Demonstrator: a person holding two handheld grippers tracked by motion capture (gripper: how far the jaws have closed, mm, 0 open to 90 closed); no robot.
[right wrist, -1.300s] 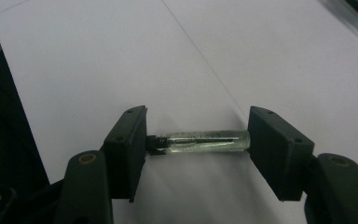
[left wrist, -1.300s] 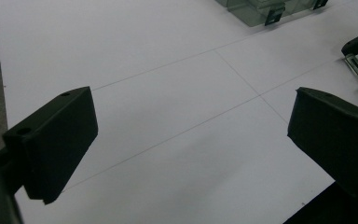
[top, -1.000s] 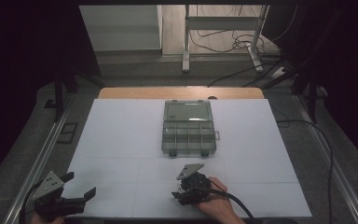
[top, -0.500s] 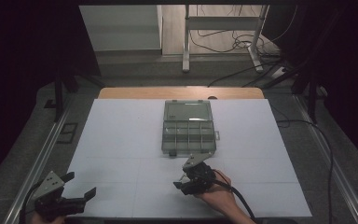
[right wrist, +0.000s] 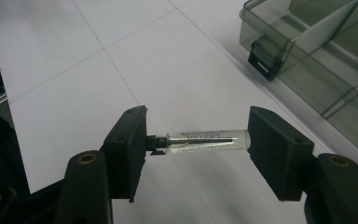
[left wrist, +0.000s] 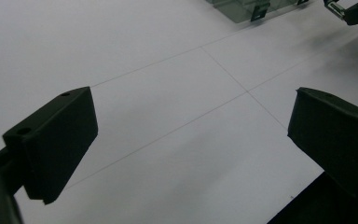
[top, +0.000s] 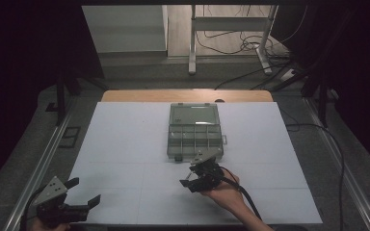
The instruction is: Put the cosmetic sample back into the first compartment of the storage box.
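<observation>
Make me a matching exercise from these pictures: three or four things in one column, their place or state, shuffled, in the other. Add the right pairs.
Things
1. left gripper
2. right gripper
3. compartment box
4. glass vial

States or places
A. clamped end to end between two black jaws
B. open, at the table's near left corner
C. shut on a small clear tube
D. transparent, at the middle of the white table

Pairs: 1-B, 2-C, 3-D, 4-A

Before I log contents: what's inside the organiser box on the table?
The clear compartment box shows white dividers and seemingly empty compartments; its far half is hidden under the lid.
</observation>
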